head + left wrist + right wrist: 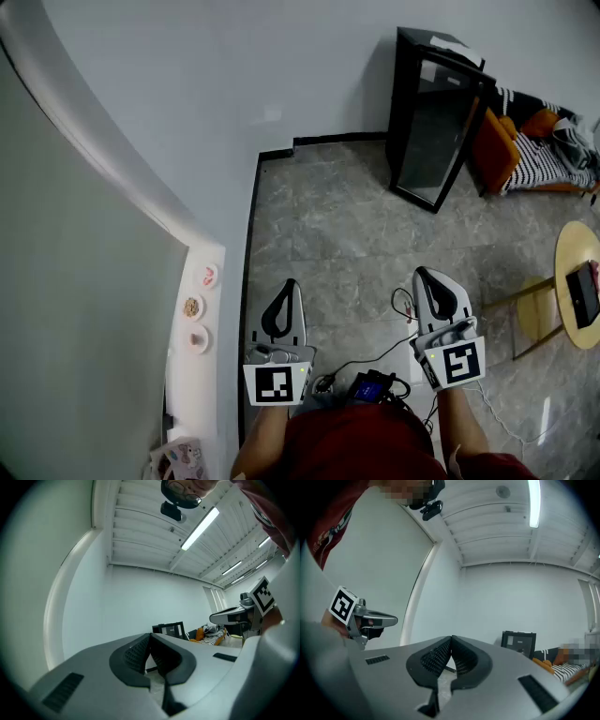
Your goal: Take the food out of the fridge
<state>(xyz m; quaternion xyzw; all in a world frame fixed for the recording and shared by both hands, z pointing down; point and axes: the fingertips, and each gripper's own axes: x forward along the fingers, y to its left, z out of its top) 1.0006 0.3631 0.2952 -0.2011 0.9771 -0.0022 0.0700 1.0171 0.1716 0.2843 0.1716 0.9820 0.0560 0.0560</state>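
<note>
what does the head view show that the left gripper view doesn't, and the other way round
Only the head view: three small dishes on a white ledge, and a black phone-like device lying on the round yellow wooden table.
Only the left gripper view: the white ribbed ceiling with its long tube lights.
Both: the tall black glass-door cabinet by the far wall, the orange sofa, the right hand-held gripper, and the left hand-held gripper, shut on nothing.
</note>
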